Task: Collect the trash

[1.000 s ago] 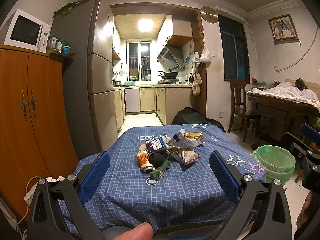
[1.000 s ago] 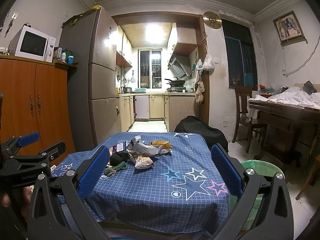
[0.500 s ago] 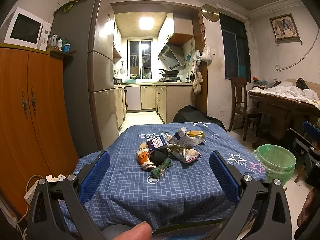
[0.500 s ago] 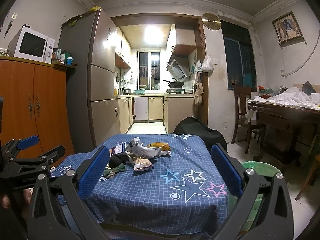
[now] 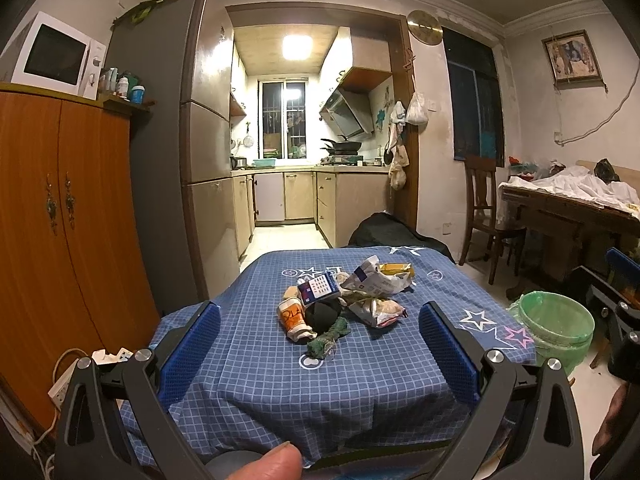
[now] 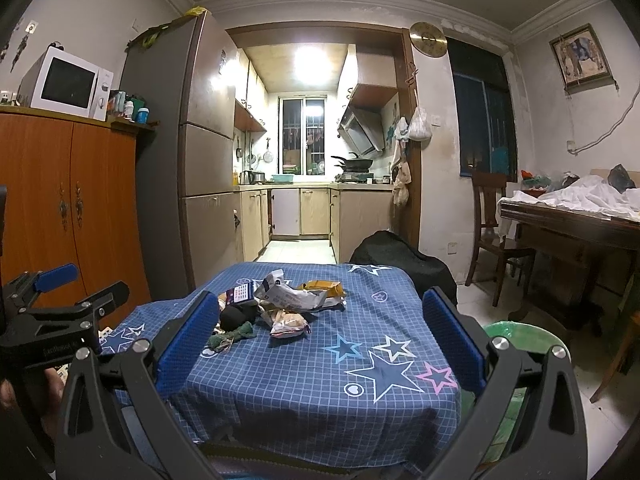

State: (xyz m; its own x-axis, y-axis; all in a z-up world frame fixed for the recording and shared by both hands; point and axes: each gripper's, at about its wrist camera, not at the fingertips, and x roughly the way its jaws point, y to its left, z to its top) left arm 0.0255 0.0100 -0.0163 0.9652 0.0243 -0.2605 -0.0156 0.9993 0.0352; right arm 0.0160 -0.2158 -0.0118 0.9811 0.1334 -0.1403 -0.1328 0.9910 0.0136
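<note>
- Left gripper (image 5: 319, 345) and right gripper (image 6: 320, 331): jaws wide apart, empty, short of the table (image 5: 256, 376).
- Trash pile (image 5: 340, 302) sits mid-cloth at 12 o'clock; green-lined bin (image 5: 554, 326) on the floor at 3 o'clock.
- Risk: loose wrappers may slip a pinch; the draped cloth could snag and drag.
- Near cloth bare; open room between pile and table edges.

cup (image 5: 293, 313): orange lettering, looked like "OLA", uncertain | blue box (image 5: 319, 289): grid of print, too small to read | wrappers (image 5: 374, 280): print illegible
</note>
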